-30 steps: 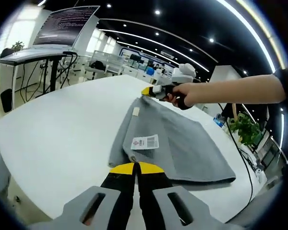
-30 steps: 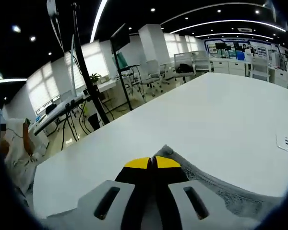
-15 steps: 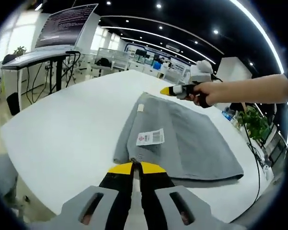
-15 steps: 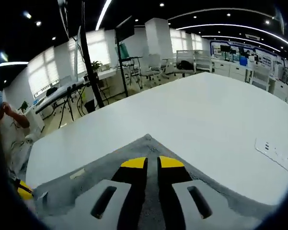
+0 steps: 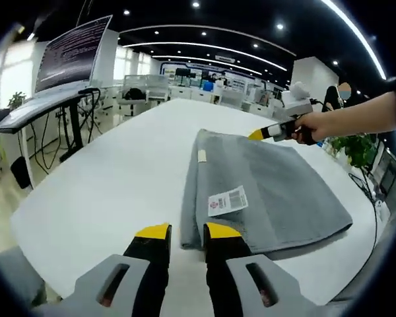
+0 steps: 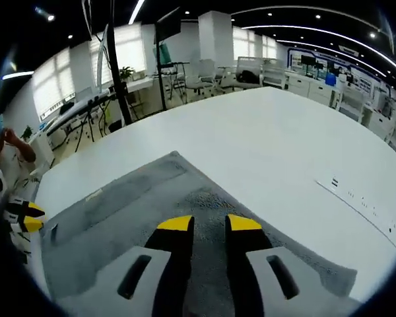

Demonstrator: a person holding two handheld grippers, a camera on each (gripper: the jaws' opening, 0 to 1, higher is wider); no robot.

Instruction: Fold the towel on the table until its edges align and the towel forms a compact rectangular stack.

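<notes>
The left gripper (image 5: 185,232) is seen in the left gripper view as two black fingers capped with yellow tips, each set on a pale grey moulded base in which a slanted oval slot is cut. The right gripper (image 6: 210,224) is built the same way in the right gripper view: yellow pads, black fingers, grey slotted bases. From the left gripper view, the right gripper (image 5: 272,131) is also shown from the side, with yellow tips, a dark body and a whitish block on top. It is gripped by a hand (image 5: 311,125), and a dark sleeve edge is visible at the far end of the bare forearm.
</notes>
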